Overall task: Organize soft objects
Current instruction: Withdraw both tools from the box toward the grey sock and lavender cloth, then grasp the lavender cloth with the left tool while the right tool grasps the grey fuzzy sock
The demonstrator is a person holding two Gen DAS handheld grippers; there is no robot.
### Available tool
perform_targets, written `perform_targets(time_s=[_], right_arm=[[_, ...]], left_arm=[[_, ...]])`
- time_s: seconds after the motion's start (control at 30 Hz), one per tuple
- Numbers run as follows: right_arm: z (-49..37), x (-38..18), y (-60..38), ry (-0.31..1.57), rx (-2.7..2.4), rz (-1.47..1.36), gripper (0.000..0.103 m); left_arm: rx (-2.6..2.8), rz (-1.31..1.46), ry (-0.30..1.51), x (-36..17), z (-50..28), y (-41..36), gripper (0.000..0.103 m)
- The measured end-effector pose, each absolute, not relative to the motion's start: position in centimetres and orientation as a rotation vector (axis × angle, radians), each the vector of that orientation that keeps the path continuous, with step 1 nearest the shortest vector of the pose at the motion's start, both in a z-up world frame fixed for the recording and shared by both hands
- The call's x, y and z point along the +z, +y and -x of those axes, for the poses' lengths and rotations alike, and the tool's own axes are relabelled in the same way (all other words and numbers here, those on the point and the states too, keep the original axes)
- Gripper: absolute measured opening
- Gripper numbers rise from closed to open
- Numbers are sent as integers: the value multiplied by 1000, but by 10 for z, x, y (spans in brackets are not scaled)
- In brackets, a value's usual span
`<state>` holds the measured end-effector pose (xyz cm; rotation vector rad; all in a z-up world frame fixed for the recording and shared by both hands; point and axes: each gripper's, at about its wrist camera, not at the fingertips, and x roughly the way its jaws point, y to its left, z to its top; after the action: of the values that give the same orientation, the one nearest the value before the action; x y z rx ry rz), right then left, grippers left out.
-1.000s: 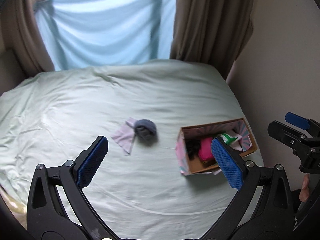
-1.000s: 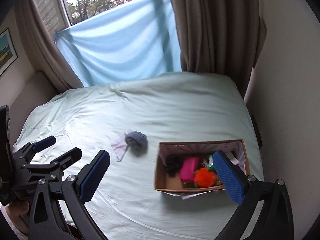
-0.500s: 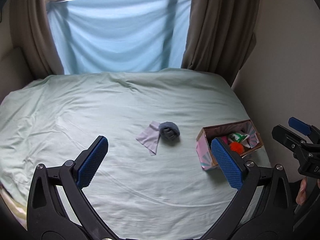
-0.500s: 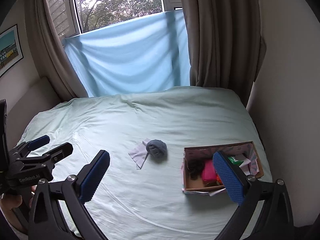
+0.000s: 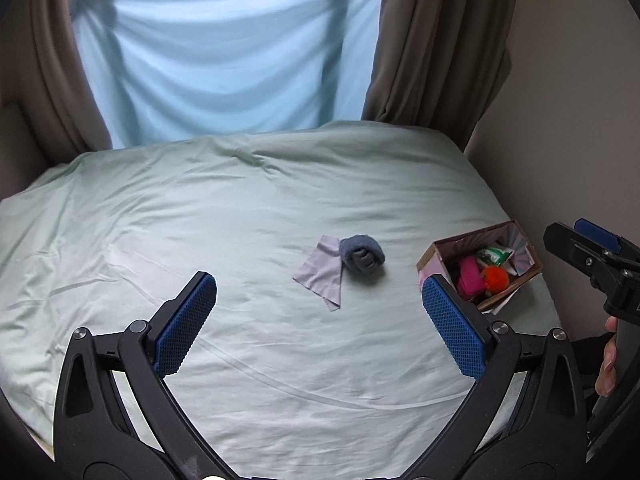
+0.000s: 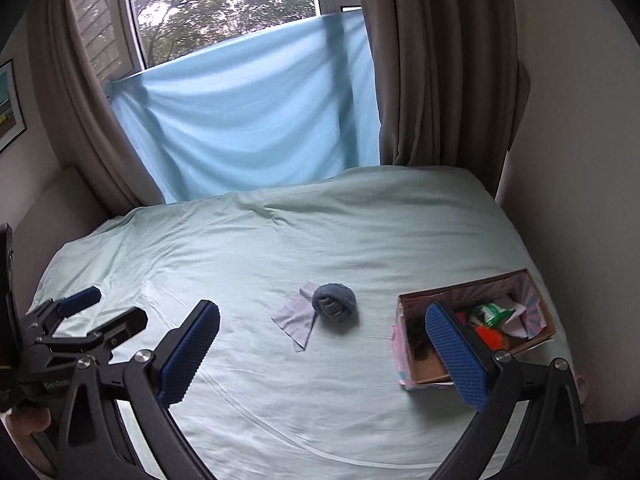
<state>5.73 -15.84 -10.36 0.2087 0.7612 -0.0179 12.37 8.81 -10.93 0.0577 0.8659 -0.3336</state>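
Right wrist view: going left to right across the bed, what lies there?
Left gripper → pale cloth → rolled blue sock → cardboard box of soft items, by the wall.

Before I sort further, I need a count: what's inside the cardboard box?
Inside the cardboard box: a pink item, an orange pom-pom, a green-and-white packet and something dark. Anything beneath them is hidden.

Matt cotton bedsheet (image 5: 248, 208), fuzzy knitted sock ball (image 5: 362, 255), smooth cloth (image 5: 322, 270), cardboard box (image 6: 424, 374)

Both grippers, L (image 5: 318, 322) & R (image 6: 322, 354), wide open, empty.
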Motion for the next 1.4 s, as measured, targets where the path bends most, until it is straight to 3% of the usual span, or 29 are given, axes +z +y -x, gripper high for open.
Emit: perform_targets(time_s=[0.43, 1.13, 1.4], right_arm=[[-152, -185, -152, 814, -17, -246, 103], [-292, -384, -166, 1015, 100, -209, 103], [-307, -442, -179, 1057, 126, -218, 103]], left_arm=[[-374, -121, 928, -192, -214, 78, 103], [-510, -197, 1135, -413, -309, 2, 102], [-522, -254, 1111, -474, -323, -24, 100]])
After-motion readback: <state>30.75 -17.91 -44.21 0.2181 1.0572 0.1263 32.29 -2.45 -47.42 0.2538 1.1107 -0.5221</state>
